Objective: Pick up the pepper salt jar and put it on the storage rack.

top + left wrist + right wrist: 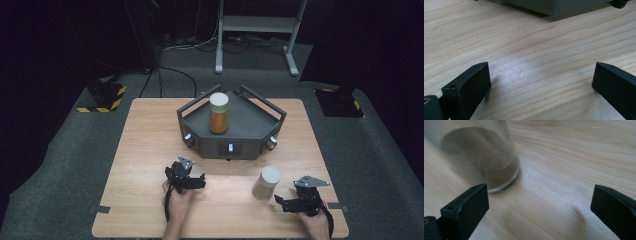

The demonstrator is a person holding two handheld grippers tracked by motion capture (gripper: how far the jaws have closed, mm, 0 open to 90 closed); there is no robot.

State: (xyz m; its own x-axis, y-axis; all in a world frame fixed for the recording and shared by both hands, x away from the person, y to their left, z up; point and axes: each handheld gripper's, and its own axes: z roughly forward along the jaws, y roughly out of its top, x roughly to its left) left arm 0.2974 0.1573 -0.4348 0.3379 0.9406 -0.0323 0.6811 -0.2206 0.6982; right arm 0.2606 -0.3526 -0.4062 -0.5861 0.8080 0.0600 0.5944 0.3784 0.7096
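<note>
From the high view, I stand at the near edge of a wooden table (150, 150). A dark grey tray (250, 125) with raised rails and knobs on its front sits toward the far side. A jar of orange-brown contents with a white lid (219, 113) stands upright inside it, on the left part of its floor. Nearer to me, to the right of centre, a pale jar with a white lid (265, 183) stands upright on the bare wood, apart from the tray. My left gripper (192, 181) rests low over the table in front of the tray. My right gripper (286, 204) sits just beside the pale jar, at its right and a little nearer to me.

In the left gripper view, my left gripper (541, 77) has its jaws spread wide, with nothing but wood grain between them. The tray's lower wall (554, 6) crosses the top edge.

In the right gripper view, my right gripper (539, 197) is also spread wide, holding nothing. The pale jar (479, 152), blurred, stands ahead of my left jaw, outside the gap, its base on the wood.
</note>
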